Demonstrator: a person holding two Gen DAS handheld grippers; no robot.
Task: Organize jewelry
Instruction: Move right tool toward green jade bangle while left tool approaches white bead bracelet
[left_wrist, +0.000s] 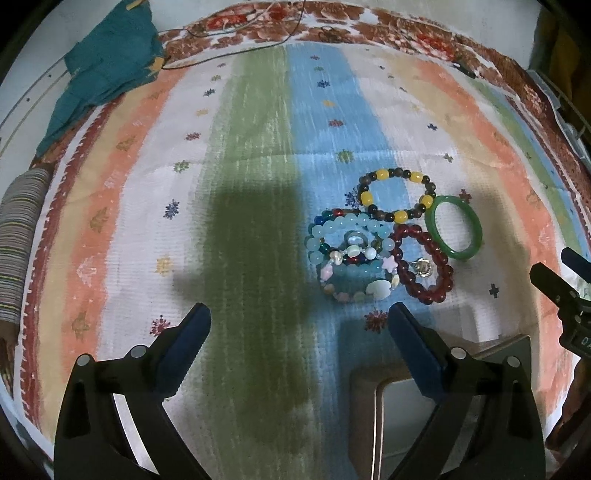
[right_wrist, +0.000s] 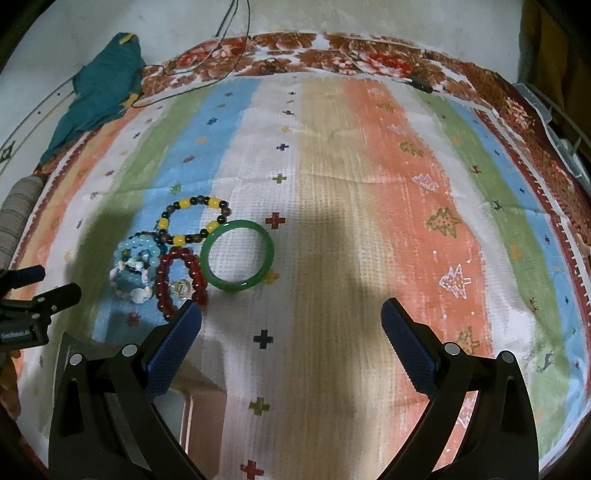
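Both grippers, the left gripper and the right gripper, hang over the striped cloth with jaws wide apart and nothing between them, so I judge that the sorting is not yet begun. The jewelry lies in one heap: a green bangle on the right, touching a yellow-bead bracelet, a red bracelet and a pile of pale beads. The bangle lies freest, so the next move probably calls for the right gripper to go left and close on its rim, then carry it to the gray tray near the left gripper.

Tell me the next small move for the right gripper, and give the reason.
Probably ease the right gripper forward and to its left, toward the green bangle. Both grippers are open and hold nothing, and the bangle lies flat at the pile's edge, nearest this gripper and only touching the yellow-and-dark bead bracelet, so it looks easiest to pick first.
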